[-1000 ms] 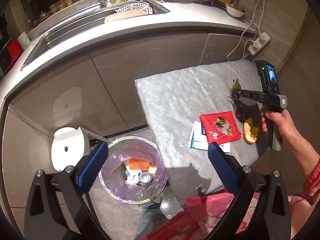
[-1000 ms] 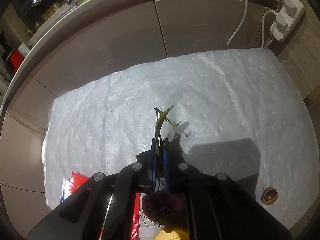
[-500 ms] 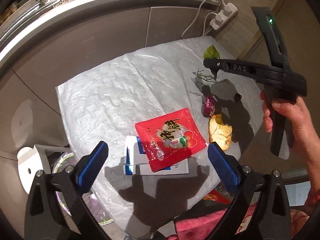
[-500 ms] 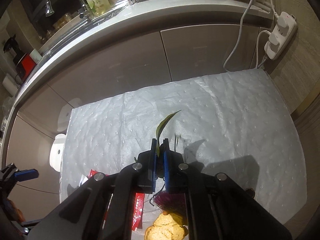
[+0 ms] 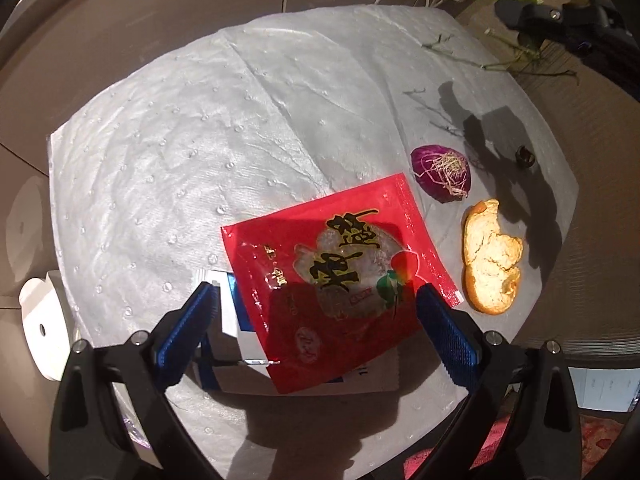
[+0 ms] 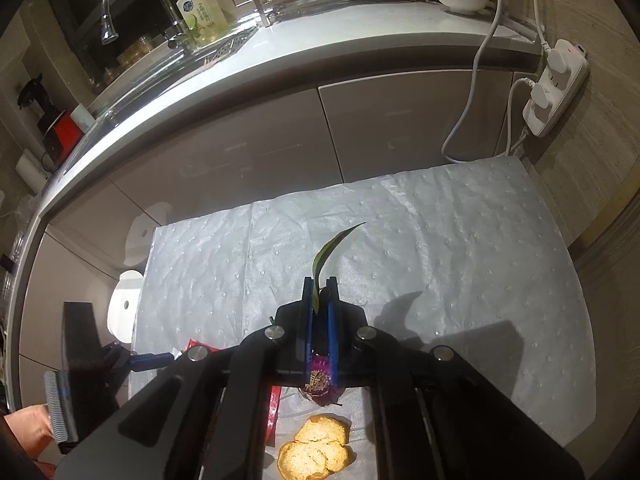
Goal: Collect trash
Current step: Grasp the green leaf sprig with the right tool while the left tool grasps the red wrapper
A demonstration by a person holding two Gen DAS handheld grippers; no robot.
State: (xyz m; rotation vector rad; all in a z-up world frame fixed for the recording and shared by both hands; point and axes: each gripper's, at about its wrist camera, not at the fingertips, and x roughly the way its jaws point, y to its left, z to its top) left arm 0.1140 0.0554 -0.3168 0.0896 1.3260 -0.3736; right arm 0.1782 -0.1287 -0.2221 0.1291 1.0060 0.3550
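A red snack wrapper lies on the white padded mat, on top of a white and blue paper. My left gripper is open, its blue pads on either side of the wrapper's near part. A purple onion end, an orange peel and a small dark cap lie to the right. My right gripper is shut on a green leaf and holds it above the mat; it shows in the left wrist view with thin stems hanging.
Grey cabinet fronts and a counter with a sink tap stand behind the mat. A white power strip with cables hangs at the right. A white bin lid stands left of the mat.
My left gripper swung from the trash bin over to the mat and came down around the red wrapper. My right gripper rose with the leaf, away from the mat.
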